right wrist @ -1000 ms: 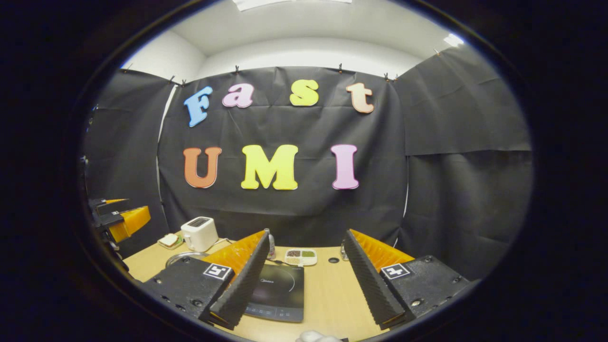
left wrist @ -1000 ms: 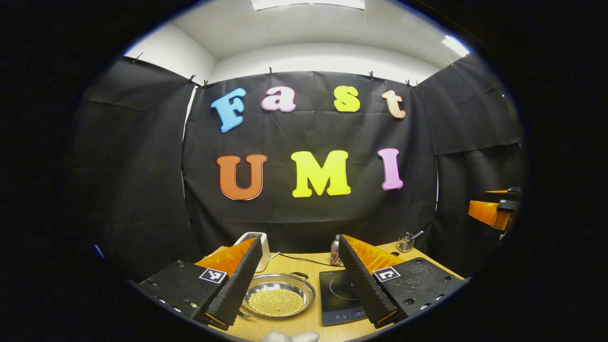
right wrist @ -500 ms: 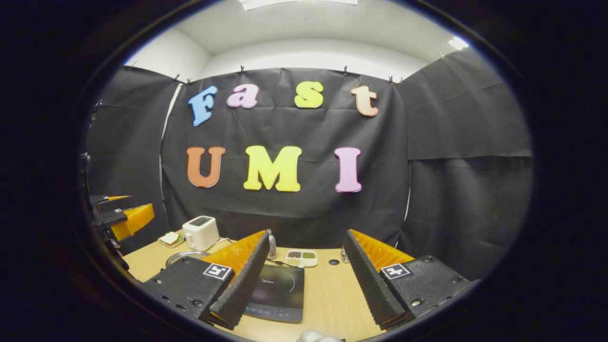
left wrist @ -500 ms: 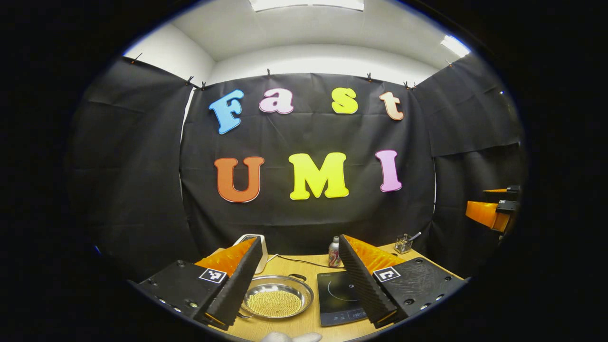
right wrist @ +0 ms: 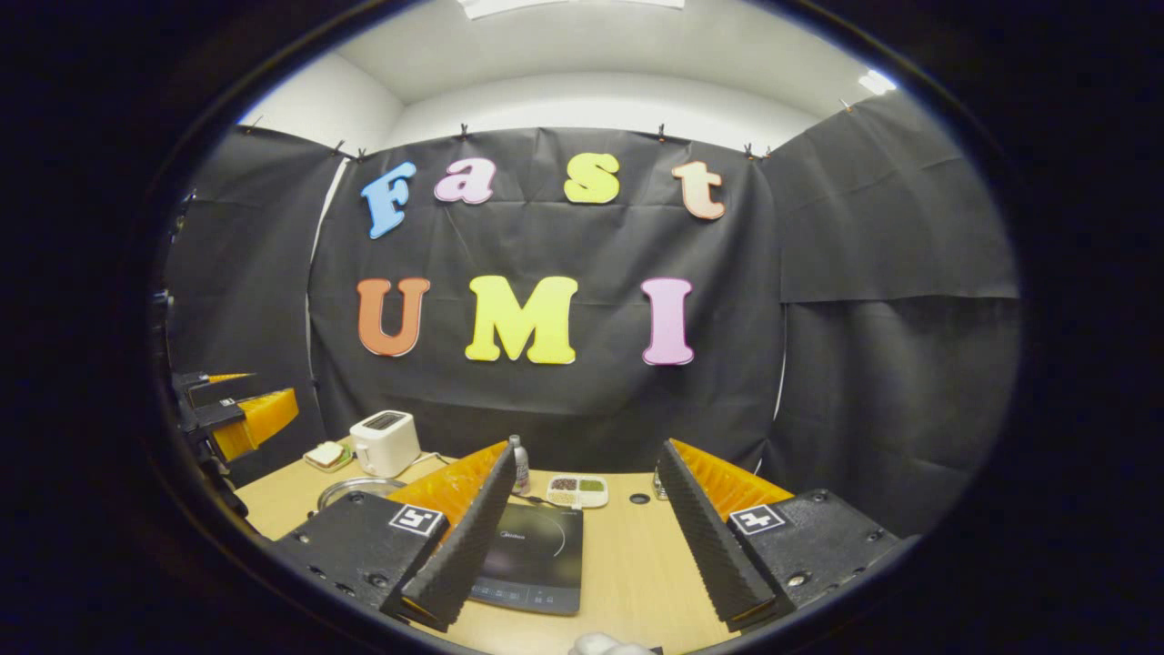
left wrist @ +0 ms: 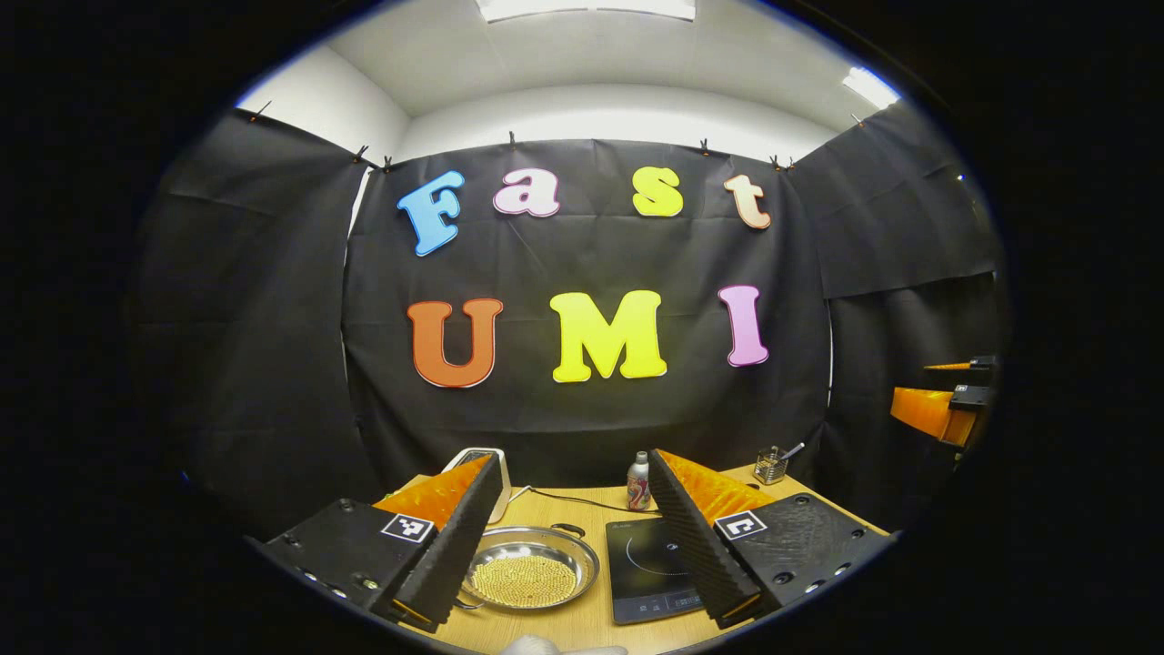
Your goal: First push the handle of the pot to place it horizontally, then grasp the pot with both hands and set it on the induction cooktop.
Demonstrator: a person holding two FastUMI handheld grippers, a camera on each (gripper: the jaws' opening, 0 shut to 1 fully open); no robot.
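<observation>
A shallow steel pot (left wrist: 529, 569) holding yellow grains sits on the wooden table (left wrist: 582, 619), one handle (left wrist: 570, 528) at its far side and the other at its near left. The black induction cooktop (left wrist: 650, 569) lies just to its right. My left gripper (left wrist: 573, 468) hovers open above and in front of both, holding nothing. In the right gripper view, the cooktop (right wrist: 532, 555) lies low between the fingers and the pot's rim (right wrist: 350, 491) peeks out behind the left finger. My right gripper (right wrist: 587, 455) is open and holds nothing. Each gripper appears at the other view's edge: right gripper (left wrist: 941, 409), left gripper (right wrist: 232, 414).
At the back of the table stand a white toaster (right wrist: 384, 443), a small bottle (right wrist: 518, 464), a divided snack tray (right wrist: 576, 491) and a wire utensil holder (left wrist: 773, 466). A cable (left wrist: 564, 498) runs behind the pot. Bare wood (right wrist: 627, 564) lies right of the cooktop.
Both views have drifted only slightly, with the table sitting a touch higher in the frame. Both grippers stay open, and the pot has not moved.
</observation>
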